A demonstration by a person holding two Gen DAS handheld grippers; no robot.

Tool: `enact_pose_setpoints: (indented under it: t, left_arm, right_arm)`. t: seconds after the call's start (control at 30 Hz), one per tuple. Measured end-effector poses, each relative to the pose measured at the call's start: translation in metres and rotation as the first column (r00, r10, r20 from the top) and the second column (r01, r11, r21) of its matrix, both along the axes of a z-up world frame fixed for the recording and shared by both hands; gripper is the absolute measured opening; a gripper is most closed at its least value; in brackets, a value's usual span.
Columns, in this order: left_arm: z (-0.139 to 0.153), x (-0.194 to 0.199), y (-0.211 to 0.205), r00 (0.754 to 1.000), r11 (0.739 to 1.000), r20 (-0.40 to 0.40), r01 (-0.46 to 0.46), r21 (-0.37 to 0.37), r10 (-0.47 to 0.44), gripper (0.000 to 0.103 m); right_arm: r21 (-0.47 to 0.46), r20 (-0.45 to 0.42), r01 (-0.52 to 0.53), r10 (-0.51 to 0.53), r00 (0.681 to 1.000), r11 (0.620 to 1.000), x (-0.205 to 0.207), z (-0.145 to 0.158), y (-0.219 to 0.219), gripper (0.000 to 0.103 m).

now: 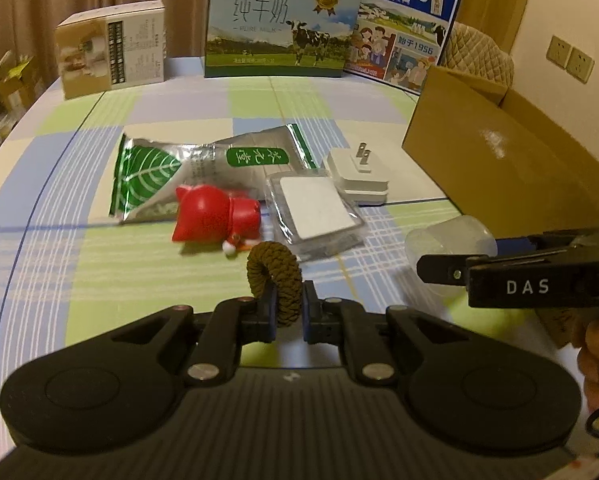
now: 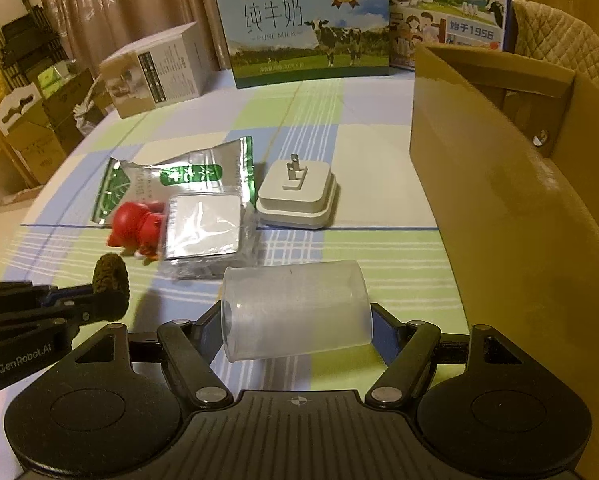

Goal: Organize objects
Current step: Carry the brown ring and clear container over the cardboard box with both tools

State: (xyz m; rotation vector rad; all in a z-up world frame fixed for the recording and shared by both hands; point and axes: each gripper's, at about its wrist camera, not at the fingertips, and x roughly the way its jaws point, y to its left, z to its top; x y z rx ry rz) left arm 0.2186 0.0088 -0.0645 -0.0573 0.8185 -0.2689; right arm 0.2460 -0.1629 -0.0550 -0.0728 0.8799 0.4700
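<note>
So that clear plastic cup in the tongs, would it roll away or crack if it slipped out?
The clear plastic cup lies on its side between the right tongs, and its round wall would probably let it roll on the flat tablecloth. It looks thin and empty, so likely light and more apt to bounce than crack. Its smooth wall may be slippery.

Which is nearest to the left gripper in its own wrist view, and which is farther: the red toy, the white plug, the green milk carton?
From the left gripper:
1. Red toy, just ahead, slightly left.
2. White plug, farther, to the right.
3. Green milk carton, at the table's far edge.
</note>
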Motion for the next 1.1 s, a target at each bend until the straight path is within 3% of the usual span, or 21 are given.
enact_pose_setpoints:
  t: [0.2, 0.6, 1.1]
  left_arm:
    - [0.022, -0.034, -0.006, 0.999, 0.999, -0.018, -0.028, -0.032, 0.027, 0.008]
    - [0.085, -0.097, -0.03, 1.0, 1.0, 0.022, 0.013, -0.015, -0.013, 0.008]
    - [0.126, -0.13, -0.076, 0.993, 0.995, 0.07, 0.097, -0.002, -0.097, 0.008]
  right_arm:
    - [0.018, 0.017, 0.008, -0.008, 1.0, 1.0, -0.035, 0.028, -0.016, 0.07]
    - [0.06, 0.093, 0.03, -0.035, 0.995, 0.998, -0.102, 0.092, -0.055, 0.07]
    - [0.078, 0.175, 0.089, -0.101, 0.979, 0.993, -0.136, 0.138, -0.112, 0.07]
